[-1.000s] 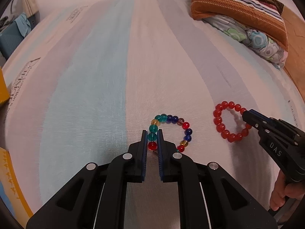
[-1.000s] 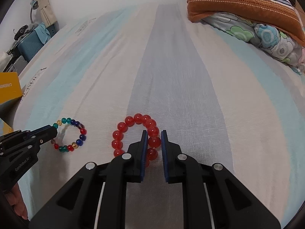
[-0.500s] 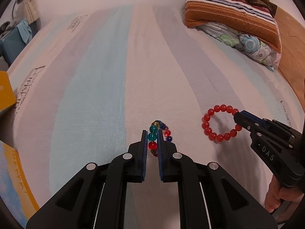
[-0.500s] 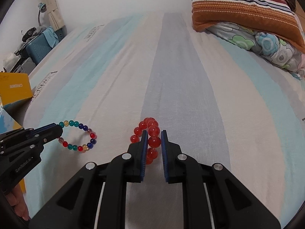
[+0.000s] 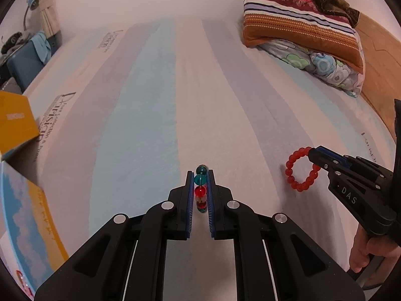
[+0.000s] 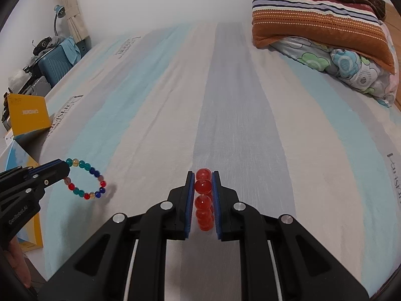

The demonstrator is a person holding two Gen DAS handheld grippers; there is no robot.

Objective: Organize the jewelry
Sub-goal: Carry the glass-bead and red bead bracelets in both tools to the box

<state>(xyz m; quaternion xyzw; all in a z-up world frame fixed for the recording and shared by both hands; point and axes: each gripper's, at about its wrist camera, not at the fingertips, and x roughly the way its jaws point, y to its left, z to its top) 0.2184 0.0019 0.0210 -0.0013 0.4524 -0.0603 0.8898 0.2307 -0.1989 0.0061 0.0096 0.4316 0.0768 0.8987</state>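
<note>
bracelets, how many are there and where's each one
2. The multicoloured bracelet hangs clamped in the left tongs, off the bedsheet. The red bracelet hangs clamped in the right tongs. No others show; more could lie out of frame.

Red bracelet (image 6: 204,195), multicoloured bracelet (image 6: 85,179), striped sheet (image 6: 238,100)

Striped bedsheet (image 6: 238,100), stacked pillows (image 6: 320,22), pale wall (image 6: 163,0), curtain (image 6: 72,12)

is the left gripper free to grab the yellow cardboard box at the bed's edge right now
Probably not as things stand: the left gripper is shut on the multicoloured bead bracelet, hanging clear of the striped bedsheet. The yellow cardboard box sits unobstructed off to its left, but the bracelet would need setting down first.
</note>
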